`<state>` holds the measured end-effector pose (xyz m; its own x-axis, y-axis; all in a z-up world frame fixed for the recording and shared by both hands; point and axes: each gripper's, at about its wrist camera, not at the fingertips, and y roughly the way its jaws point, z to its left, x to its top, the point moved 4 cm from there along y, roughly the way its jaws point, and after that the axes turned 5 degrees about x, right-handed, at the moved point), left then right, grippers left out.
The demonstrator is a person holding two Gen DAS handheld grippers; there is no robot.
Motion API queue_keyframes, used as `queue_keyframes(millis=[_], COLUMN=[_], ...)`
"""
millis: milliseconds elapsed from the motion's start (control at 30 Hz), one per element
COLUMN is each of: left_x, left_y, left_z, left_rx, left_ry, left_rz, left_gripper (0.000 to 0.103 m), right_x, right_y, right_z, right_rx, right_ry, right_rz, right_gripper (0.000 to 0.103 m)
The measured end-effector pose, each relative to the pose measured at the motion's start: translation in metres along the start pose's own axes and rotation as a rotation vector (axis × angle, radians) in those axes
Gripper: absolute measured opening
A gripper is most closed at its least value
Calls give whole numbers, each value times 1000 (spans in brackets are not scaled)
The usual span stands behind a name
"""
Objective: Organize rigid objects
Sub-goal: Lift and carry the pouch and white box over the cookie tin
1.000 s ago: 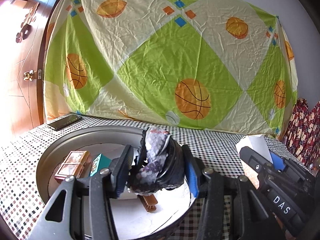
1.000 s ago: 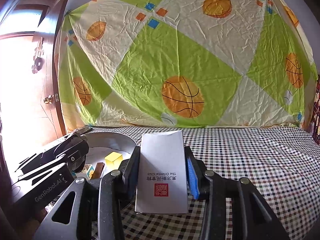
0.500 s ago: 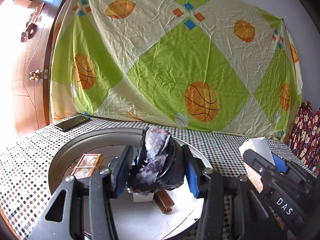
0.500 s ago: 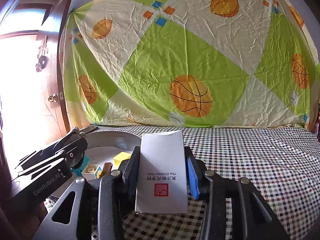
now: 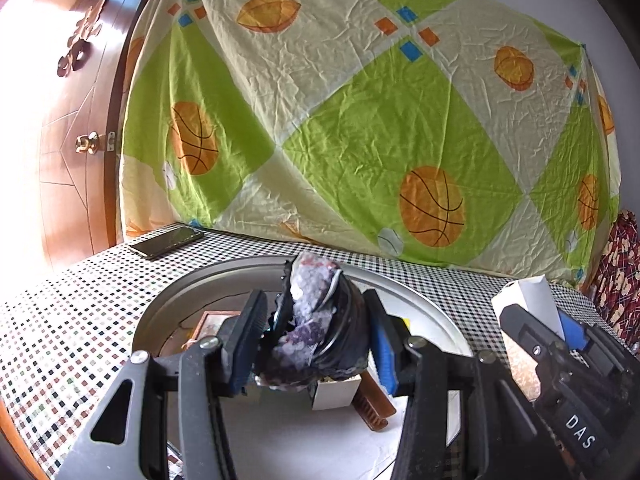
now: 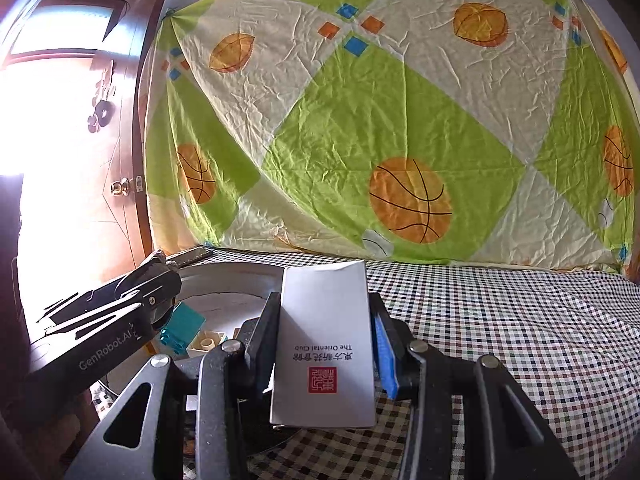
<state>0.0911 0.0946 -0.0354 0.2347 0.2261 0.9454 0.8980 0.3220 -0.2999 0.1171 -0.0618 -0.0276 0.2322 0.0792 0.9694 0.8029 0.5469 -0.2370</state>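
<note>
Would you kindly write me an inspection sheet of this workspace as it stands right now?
Surface: checked tablecloth with a round metal tray on it.
Job's things: dark crumpled object in the left tool over the tray; white box in the right tool; teal block, cream block, brown comb and small patterned box in the tray.
Clutter: phone at the far table edge.
Grippers: both tools shut on their loads.
Cables: nothing seen.
Surroundings: basketball-print sheet, wooden door.
</note>
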Motion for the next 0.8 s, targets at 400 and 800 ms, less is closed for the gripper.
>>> queue_keyframes(millis=[400, 800], left_x=[1, 4], left_y=[2, -2], left_z=[9, 12], left_rx=[18, 41], left_ry=[-4, 26], left_rz=[2, -16], left_gripper=[49, 49], right_x=[0, 0], right_y=[2, 4], right_z=[8, 19], right_rx=[16, 39], right_ry=[-4, -14], right_rz=[-2, -5], right_gripper=[44, 44])
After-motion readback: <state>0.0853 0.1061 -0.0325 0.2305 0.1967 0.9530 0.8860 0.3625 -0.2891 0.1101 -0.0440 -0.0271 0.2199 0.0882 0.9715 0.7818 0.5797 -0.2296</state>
